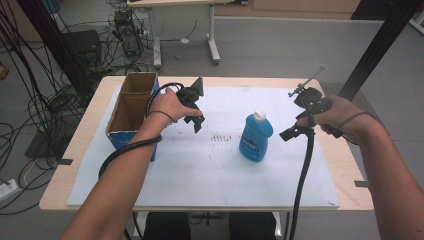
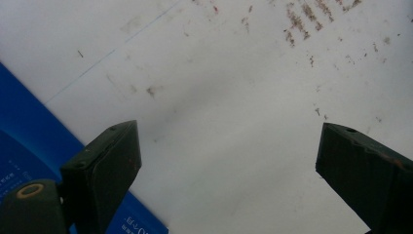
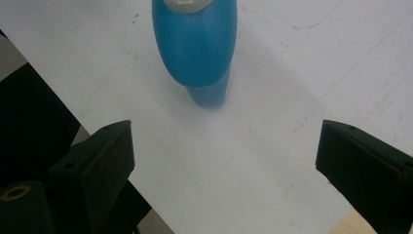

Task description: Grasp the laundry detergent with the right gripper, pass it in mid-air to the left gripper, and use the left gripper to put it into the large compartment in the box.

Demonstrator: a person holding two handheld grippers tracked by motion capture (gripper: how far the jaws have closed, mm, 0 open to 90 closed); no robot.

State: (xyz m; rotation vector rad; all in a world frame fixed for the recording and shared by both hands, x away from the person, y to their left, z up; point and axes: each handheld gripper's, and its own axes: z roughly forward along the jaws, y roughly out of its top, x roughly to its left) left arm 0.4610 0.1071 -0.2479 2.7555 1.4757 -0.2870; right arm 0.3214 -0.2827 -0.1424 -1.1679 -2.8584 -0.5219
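Progress: nothing is gripped; the blue bottle (image 1: 256, 137) stands upright at centre right of the high view, untouched; the grasp is judged to remain.
Right gripper (image 1: 296, 131): held right of the bottle; jaws spread wide, empty.
Left gripper (image 1: 196, 121): held left of centre, beside the cardboard box (image 1: 131, 107); jaws spread, empty.

Both forearms were bare, no sleeves at all. Each wrist had a thin dark strap looped round it. The left tongs (image 1: 196, 122) were matte black with chunky flat jaws, a thick black cable curling back along the arm, plus a dark three-cornered plate on top. Up close, one jaw had a small brass-ringed hole near its base. The right tongs (image 1: 292, 131) were the same black build, with thin metal rods sticking off the top and a cable hanging down.
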